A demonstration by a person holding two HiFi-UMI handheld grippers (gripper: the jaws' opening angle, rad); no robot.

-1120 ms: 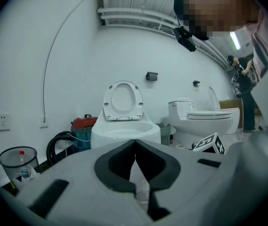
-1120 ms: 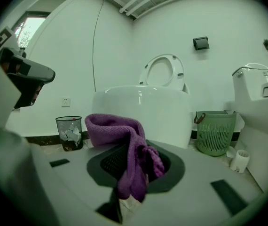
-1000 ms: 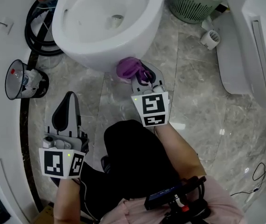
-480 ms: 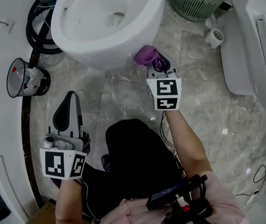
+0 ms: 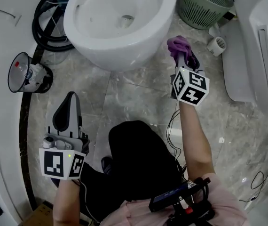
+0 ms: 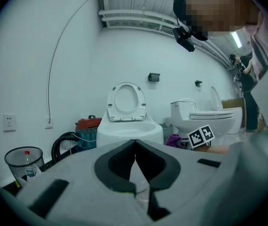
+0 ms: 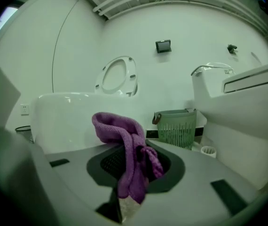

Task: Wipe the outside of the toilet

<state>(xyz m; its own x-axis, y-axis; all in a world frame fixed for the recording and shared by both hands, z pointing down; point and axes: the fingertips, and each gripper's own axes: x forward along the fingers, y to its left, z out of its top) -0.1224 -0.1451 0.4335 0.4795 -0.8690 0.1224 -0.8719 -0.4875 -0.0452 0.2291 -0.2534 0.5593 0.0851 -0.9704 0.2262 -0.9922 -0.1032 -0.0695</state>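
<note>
The white toilet (image 5: 120, 22) stands at the top of the head view, seat lid raised. Right of the bowl, my right gripper (image 5: 185, 55) is shut on a purple cloth (image 5: 178, 45). The cloth hangs close by the bowl's right flank; whether it touches the bowl I cannot tell. In the right gripper view the cloth (image 7: 124, 140) drapes over the shut jaws, with the bowl's side (image 7: 63, 117) at the left. Low at the left, above the floor, my left gripper (image 5: 69, 98) is shut on nothing. It faces the toilet (image 6: 129, 126) from a distance.
A green basket (image 5: 202, 4) and a small white cup (image 5: 216, 44) sit behind the right gripper. A second white toilet (image 5: 261, 55) lines the right side. A black vacuum hose (image 5: 49, 27) and a clear bin (image 5: 28, 74) lie left of the bowl, by the wall.
My right gripper has carried the purple cloth from under the bowl's front round to its right side, farther from me. The left gripper has stayed put.
</note>
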